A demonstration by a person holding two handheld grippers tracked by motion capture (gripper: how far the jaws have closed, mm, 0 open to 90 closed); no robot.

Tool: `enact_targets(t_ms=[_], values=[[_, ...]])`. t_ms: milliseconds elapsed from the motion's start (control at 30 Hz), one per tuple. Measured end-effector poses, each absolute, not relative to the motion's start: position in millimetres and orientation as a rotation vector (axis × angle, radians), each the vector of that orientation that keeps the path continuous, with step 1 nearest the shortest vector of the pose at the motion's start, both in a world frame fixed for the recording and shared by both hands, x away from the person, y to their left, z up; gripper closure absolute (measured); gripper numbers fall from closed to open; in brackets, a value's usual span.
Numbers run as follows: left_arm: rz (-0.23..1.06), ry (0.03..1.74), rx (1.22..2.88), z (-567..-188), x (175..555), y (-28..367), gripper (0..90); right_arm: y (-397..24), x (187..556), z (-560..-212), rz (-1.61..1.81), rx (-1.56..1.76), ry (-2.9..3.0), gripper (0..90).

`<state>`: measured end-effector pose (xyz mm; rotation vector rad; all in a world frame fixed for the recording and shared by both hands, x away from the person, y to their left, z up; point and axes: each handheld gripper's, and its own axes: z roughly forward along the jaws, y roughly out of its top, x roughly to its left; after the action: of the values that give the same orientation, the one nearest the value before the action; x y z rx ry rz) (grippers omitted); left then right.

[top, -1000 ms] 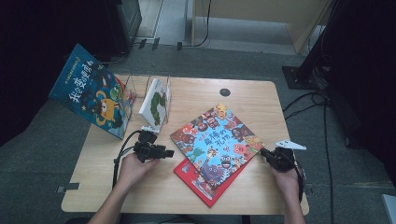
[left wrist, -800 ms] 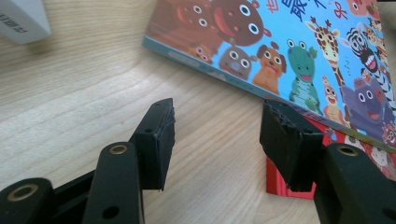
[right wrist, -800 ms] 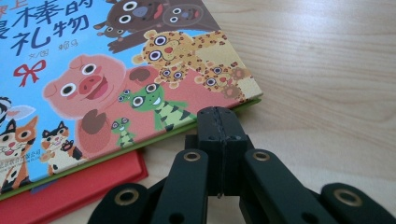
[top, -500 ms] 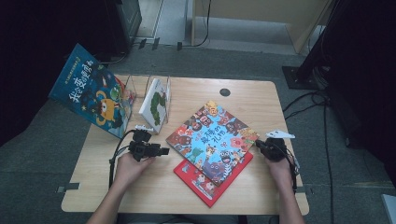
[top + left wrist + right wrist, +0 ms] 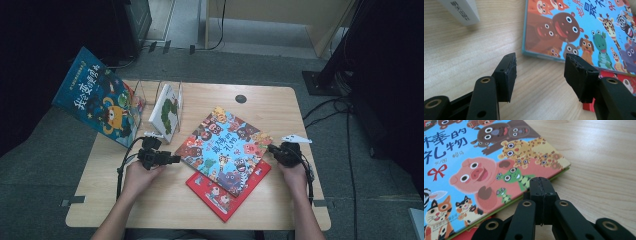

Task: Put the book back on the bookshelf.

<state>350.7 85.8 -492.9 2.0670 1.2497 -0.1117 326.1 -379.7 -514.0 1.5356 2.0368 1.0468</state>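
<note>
The animal picture book lies flat on the table, between the two grippers, resting slantwise on top of a red book whose lower part sticks out nearer the person. The left gripper sits low over the wood just off the book's near-left corner, its jaws spread wide with bare tabletop between them and the book's edge just ahead. The right gripper is at the book's opposite corner, jaws pressed together with nothing between them, their tips touching or nearly touching the cover's edge. The step in hand looks like taking the top book by its corners. To do it well, the right jaws should probably part first and slide one pad under the cover, since the closed tips can only push; the left should come in level so one jaw slips beneath the corner rather than riding over it. The red book underneath is the main snag: a low jaw may catch it too. Beyond the left gripper, a white book stands in a clear rack, and a blue book leans off the table's edge, both close enough to be nudged on a lift.
</note>
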Motion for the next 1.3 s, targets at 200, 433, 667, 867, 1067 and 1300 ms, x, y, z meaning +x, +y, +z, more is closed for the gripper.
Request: enact_targets(t_ms=[200,433,667,867,1067,1300], values=[[-0.091,1.245,2.07,-495.7,357.1,80.0,42.8,-373.5,319.0,-509.4,1.064,1.519,2.064,89.8],[-0.132,1.224,2.045,-498.1,363.6,74.8,43.8,-362.8,307.6,-506.4,1.075,1.47,2.1,89.0],[-0.196,1.214,2.101,-499.9,359.5,65.2,47.9,-362.8,304.8,-507.7,1.078,1.469,2.116,88.9],[-0.185,1.184,2.145,-497.2,344.8,56.2,47.1,-364.3,305.0,-507.8,1.091,1.471,2.123,90.0],[-0.193,1.175,2.157,-494.1,331.5,54.3,47.3,-366.5,306.2,-508.6,1.125,1.468,2.143,90.0],[-0.199,1.177,2.155,-491.4,318.2,53.8,46.5,-365.4,309.2,-509.0,1.138,1.458,2.164,90.0]])
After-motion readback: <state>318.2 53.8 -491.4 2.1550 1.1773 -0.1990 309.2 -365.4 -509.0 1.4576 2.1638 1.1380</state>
